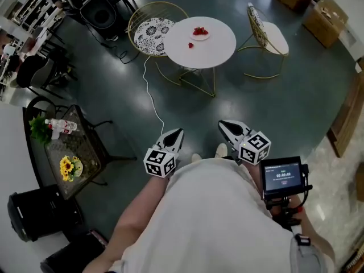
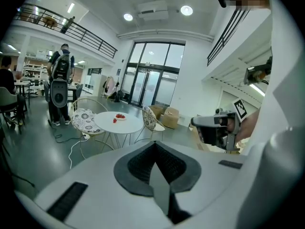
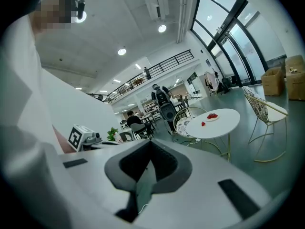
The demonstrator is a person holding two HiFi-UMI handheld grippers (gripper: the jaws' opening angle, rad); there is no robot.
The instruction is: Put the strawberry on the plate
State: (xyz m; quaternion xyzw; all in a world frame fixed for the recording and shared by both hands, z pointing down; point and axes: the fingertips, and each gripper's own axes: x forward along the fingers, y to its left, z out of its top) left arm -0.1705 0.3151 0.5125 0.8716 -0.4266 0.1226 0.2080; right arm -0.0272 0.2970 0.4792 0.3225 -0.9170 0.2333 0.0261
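Note:
A round white table (image 1: 213,47) stands far ahead across the dark floor. On it a small plate (image 1: 200,34) holds red strawberries, and one loose strawberry (image 1: 190,45) lies beside the plate. My left gripper (image 1: 178,132) and right gripper (image 1: 222,124) are held close to my body, far from the table, both shut with nothing between the jaws. The left gripper view shows its closed jaws (image 2: 155,145), the table (image 2: 125,123), the plate (image 2: 120,117) and the loose strawberry (image 2: 114,120). The right gripper view shows its closed jaws (image 3: 150,145), the plate (image 3: 212,116) and the loose strawberry (image 3: 203,124).
Two gold wire chairs flank the table, one with a patterned cushion (image 1: 152,34), one at the right (image 1: 268,34). A white cable (image 1: 151,95) runs over the floor. A side table with flowers (image 1: 73,155) stands at the left, cardboard boxes (image 1: 324,19) at the far right. A person (image 2: 61,68) stands far off.

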